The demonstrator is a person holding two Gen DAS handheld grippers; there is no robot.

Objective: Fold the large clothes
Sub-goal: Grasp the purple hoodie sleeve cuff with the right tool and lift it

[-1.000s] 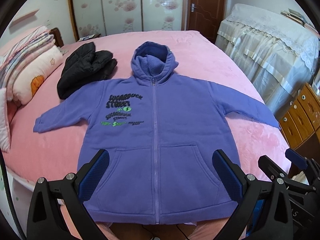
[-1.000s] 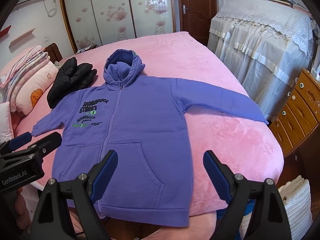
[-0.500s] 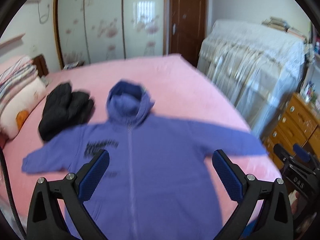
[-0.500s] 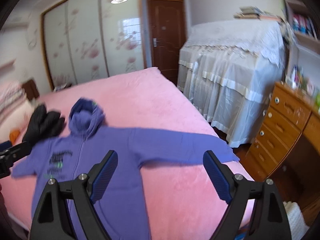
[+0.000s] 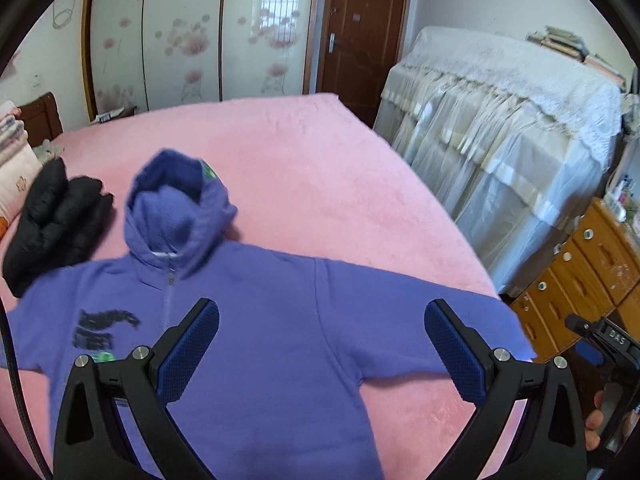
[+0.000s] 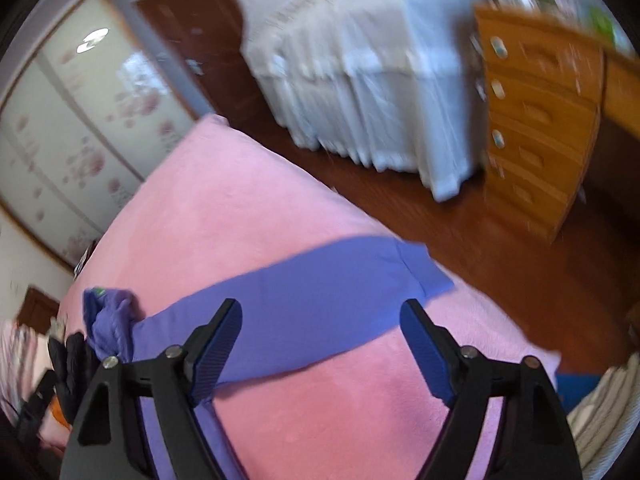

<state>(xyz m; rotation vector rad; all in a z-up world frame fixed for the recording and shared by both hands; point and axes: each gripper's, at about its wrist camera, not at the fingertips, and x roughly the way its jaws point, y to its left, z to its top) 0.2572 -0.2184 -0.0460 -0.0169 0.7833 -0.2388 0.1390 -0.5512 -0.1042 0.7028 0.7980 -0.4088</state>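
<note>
Hoodie (image 5: 256, 320) flat on pink bed (image 5: 320, 168), face up, zipped, hood (image 5: 176, 216) toward the wardrobe, both sleeves spread wide. Right sleeve (image 6: 312, 304) stretched toward the bed's right edge, cuff (image 6: 424, 272) close to the drop to the floor. Left gripper (image 5: 320, 344) above the chest, jaws wide apart, holding nothing. Right gripper (image 6: 320, 340) above the right sleeve, jaws equally wide, also bare. No fold begun yet, judging by the spread sleeves.

Risks, as judgement only: a grab far out at the cuff could drag the sleeve off the edge or pull the body askew; a shallow pinch on thick fleece could slip mid-fold; a bite too deep could catch the pink cover along with the sleeve. Blur in the right view suggests quick motion, so a hurried closing could miss the cloth altogether.

Room: wide bare pink cover beyond the hood and along the right side, ample for swinging a sleeve inward. Tight spot on the left, with black jacket (image 5: 52, 224) just beside the hood and left shoulder, possibly touching. Dresser (image 5: 580, 280) and draped furniture (image 5: 500, 140) stand beyond the right edge, well apart from the hoodie
</note>
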